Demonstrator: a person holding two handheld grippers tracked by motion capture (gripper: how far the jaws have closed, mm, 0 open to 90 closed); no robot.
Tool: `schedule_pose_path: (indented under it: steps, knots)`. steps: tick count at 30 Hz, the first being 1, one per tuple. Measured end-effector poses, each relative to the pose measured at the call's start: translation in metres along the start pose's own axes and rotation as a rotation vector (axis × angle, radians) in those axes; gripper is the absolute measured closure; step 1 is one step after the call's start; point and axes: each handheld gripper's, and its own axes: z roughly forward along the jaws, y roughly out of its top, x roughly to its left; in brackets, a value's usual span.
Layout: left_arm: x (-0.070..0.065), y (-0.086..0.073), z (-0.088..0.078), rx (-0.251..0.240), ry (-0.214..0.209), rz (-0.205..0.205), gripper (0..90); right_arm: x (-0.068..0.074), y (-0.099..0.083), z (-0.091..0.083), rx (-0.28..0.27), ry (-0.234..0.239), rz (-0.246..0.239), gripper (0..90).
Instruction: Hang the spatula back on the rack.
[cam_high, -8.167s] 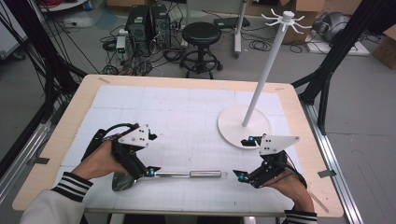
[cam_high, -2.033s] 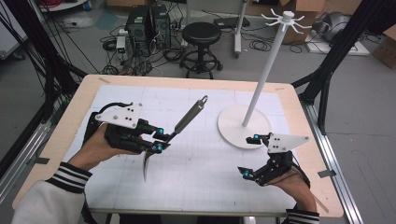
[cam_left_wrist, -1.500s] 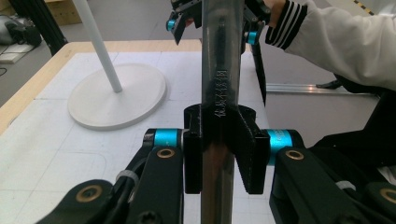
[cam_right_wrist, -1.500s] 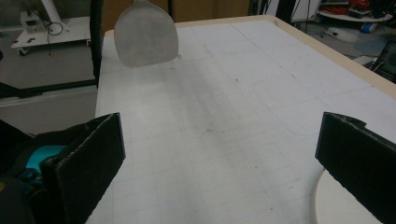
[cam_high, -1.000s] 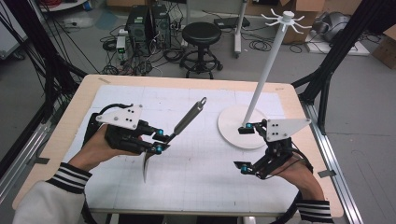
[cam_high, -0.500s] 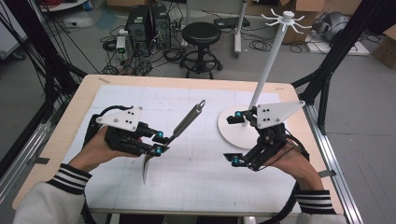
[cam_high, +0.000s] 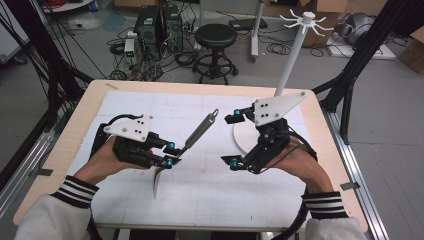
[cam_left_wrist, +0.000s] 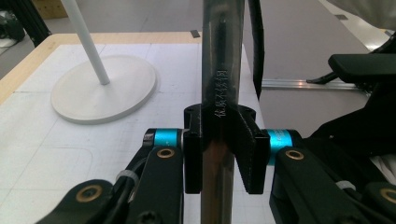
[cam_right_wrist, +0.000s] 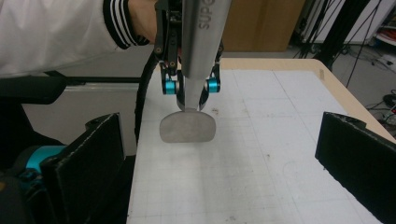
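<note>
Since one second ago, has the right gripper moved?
Yes. The right gripper has risen and moved toward the table's middle; it now overlaps the white stand's base, not beside it.

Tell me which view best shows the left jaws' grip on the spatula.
The left gripper view: both jaws press the spatula handle, close up. The high view shows its tilt and blade; the right gripper view shows the blade end-on.
</note>
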Motion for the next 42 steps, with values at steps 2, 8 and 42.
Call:
schedule_pose_path:
  steps: [2,8,42]
  knots:
    - [0.0,-0.001,0.0,-0.004,-0.002,-0.003,74.5,-0.001,0.004,0.003,0.0,0.004,-0.006,0.5]
    - [-0.001,-0.002,-0.002,0.0,0.0,0.0,74.5,-0.002,0.015,0.013,-0.007,0.036,-0.013,0.4]
    - [-0.001,-0.002,0.001,0.011,-0.011,0.002,74.5,-0.004,0.039,0.034,-0.053,0.145,-0.056,29.7]
